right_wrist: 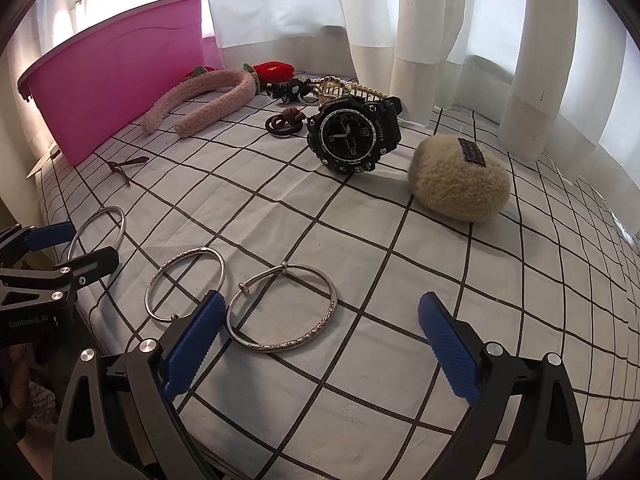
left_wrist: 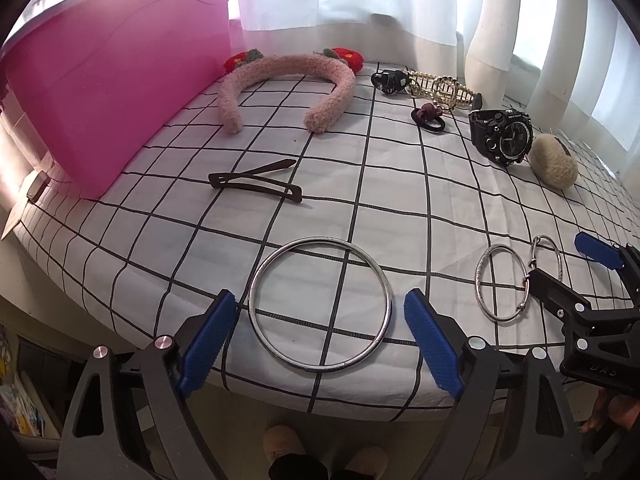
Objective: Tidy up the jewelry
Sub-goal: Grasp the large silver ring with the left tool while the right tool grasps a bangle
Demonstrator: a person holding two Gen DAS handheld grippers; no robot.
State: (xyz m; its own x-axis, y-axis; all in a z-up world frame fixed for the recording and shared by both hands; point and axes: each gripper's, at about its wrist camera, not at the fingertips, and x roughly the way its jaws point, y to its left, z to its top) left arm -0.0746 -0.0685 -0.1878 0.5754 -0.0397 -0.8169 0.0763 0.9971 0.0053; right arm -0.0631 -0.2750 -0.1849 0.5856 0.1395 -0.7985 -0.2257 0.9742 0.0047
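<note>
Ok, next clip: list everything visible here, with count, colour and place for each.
Bin: 1, pink, far left.
Headband: 1, pink fuzzy with red flowers, beside bin.
Hair clip: 1, dark brown, mid-left.
Bangles: 3, silver, near edge: plain large, thin, patterned.
Watch: 1, black, far right of centre.
Fuzzy pouch: 1, beige, right of watch.
Hair tie: 1, dark, left of watch.
Gold claw clip: 1, at back.
Black-and-white accessory: 1, at back.
Checked cloth: 1, white with black grid.
Curtains: white, behind.
Left gripper: open, around plain bangle.
Right gripper: open, near patterned bangle.
</note>
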